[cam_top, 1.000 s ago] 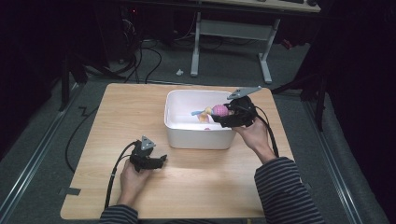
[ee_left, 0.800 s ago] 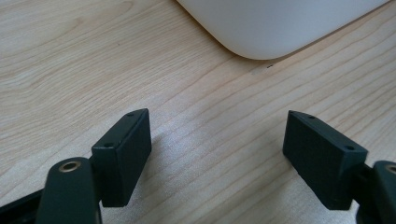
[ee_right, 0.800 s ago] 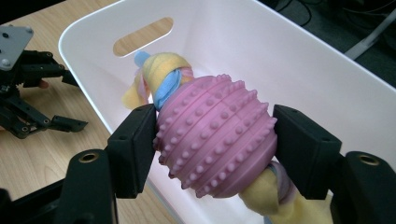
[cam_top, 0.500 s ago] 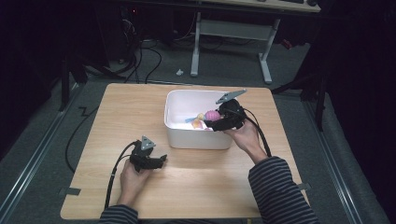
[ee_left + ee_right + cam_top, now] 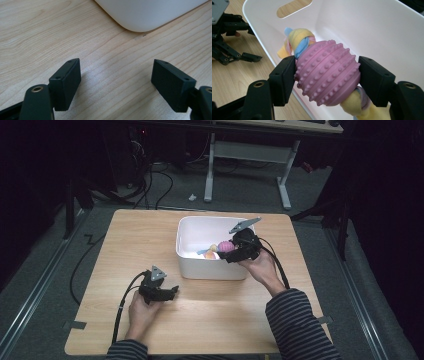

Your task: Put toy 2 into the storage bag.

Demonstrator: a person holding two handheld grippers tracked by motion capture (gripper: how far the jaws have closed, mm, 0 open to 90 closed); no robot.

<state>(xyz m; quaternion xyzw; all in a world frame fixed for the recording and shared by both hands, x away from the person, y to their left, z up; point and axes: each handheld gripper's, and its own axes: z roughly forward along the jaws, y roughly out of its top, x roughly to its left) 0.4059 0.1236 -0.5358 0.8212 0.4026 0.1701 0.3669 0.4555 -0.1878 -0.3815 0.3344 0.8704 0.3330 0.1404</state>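
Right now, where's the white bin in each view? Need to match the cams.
High view: white bin at table centre, the right gripper holding a pink ball over it.
Left gripper view: its rounded corner at top right, ahead of the open jaws.
Right gripper view: its inner walls behind the ball.
Shared landmark: the bin on the wooden table.

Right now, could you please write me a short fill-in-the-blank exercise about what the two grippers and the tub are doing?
1. The right gripper is shut on a studded ball toy coloured ____.
2. That toy is held over the ____ plastic tub.
3. The left gripper rests on the wooden table with its jaws ____.
4. A soft ____ runs through the ball toy.

Missing words: pink; white; open; rope
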